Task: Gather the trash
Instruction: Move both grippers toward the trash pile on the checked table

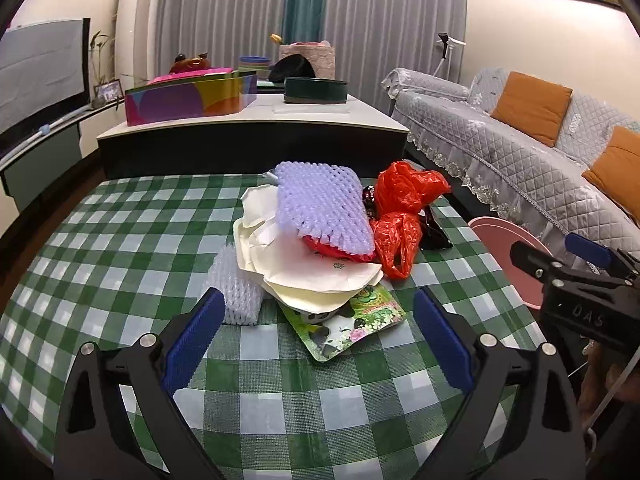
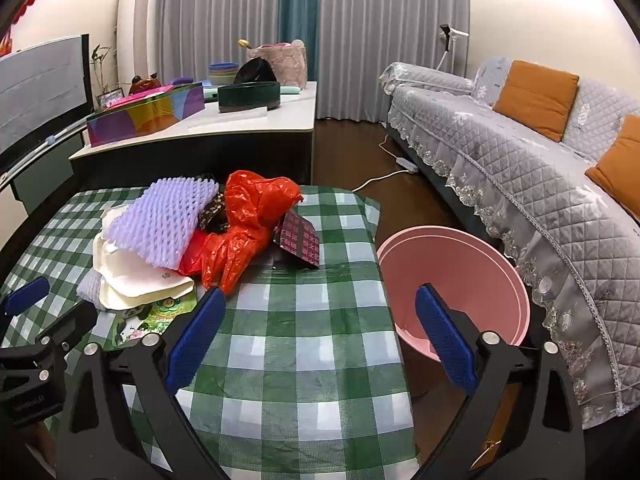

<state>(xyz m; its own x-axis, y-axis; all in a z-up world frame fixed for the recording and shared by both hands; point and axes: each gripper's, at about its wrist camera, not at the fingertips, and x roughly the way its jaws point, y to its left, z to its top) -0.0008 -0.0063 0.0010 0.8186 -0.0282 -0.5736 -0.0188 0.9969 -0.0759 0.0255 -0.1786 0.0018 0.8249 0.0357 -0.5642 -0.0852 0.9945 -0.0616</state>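
A trash pile lies on the green checked table [image 1: 280, 400]: purple foam net [image 1: 320, 208], white paper bag [image 1: 320, 272], small white foam net [image 1: 240, 292], red plastic bag [image 1: 400, 216], green flowered wrapper [image 1: 360, 320] and dark wrapper [image 2: 300, 240]. The pile also shows in the right wrist view, with the foam net [image 2: 168, 220] and red bag [image 2: 248, 224]. My left gripper [image 1: 316, 340] is open and empty, just short of the pile. My right gripper [image 2: 316, 336] is open and empty over the table's right edge, beside the pink bin [image 2: 460, 272].
The pink bin [image 1: 504, 248] stands on the floor right of the table. A grey sofa [image 2: 520, 152] with orange cushions is at right. A white counter [image 1: 260, 120] with a colourful box [image 1: 188, 96] stands behind the table. A cable and power strip [image 2: 404, 166] lie on the floor.
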